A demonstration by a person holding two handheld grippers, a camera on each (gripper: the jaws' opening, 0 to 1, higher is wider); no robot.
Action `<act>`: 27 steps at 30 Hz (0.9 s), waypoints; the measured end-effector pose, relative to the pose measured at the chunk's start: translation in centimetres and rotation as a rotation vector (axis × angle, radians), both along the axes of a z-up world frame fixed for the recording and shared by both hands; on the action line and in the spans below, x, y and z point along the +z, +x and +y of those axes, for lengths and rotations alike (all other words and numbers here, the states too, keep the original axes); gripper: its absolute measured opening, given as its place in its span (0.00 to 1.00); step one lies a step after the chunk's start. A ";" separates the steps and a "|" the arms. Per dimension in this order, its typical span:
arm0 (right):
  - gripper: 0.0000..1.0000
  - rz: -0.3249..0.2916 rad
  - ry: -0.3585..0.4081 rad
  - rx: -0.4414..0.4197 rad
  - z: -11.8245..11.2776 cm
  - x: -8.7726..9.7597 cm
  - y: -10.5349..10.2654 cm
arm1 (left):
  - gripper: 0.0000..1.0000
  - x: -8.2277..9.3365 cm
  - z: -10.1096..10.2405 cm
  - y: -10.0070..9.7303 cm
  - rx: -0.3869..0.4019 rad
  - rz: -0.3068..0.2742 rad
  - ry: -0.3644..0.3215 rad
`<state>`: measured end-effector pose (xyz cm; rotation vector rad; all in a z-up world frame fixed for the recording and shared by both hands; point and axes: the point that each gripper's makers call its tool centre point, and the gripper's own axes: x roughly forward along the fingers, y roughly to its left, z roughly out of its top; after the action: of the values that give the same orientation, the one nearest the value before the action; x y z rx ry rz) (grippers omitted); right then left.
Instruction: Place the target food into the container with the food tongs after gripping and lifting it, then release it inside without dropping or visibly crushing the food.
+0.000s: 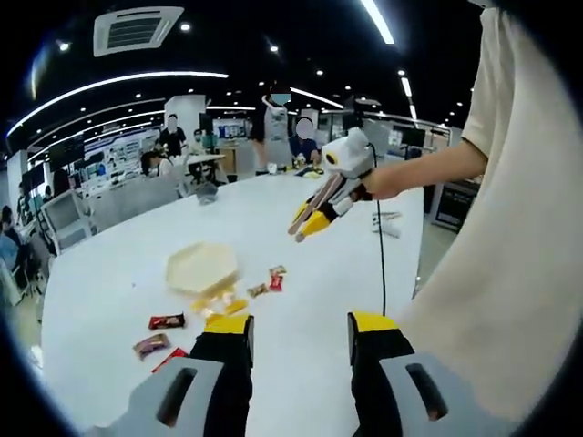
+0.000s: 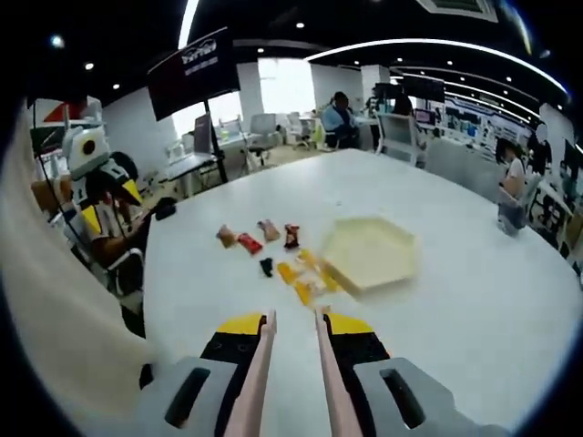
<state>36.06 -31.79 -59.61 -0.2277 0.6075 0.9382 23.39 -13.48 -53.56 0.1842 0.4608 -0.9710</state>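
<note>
Right gripper view: right gripper [image 2: 293, 319] grasping tongs [image 2: 260, 364] above table [image 2: 474, 300]; left gripper [image 1: 299, 328] released.

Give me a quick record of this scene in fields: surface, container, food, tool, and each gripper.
surface: white table
container: pale hexagonal tray, nothing in it
food: small wrapped snacks scattered on the table beside the tray
tool: food tongs, held in the right gripper, raised above the table
left gripper: open, holding nothing
right gripper: shut on the tongs

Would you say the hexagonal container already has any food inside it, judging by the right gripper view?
No, the hexagonal container looks empty, and the wrapped snacks lie on the white table beside it.
</note>
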 end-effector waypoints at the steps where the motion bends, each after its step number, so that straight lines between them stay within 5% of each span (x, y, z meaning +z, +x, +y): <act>1: 0.24 0.002 -0.008 0.005 -0.1 -0.2 0.1 | 0.43 0.0 0.0 0.0 0.000 0.004 -0.001; 27: 0.25 0.044 -0.190 0.063 -3.0 -6.5 4.1 | 0.62 -0.9 -0.3 1.5 0.076 0.029 0.016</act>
<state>40.21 -34.75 -66.07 -0.3989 0.7342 0.9483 24.86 -13.80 -54.48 0.1659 0.4992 -0.8972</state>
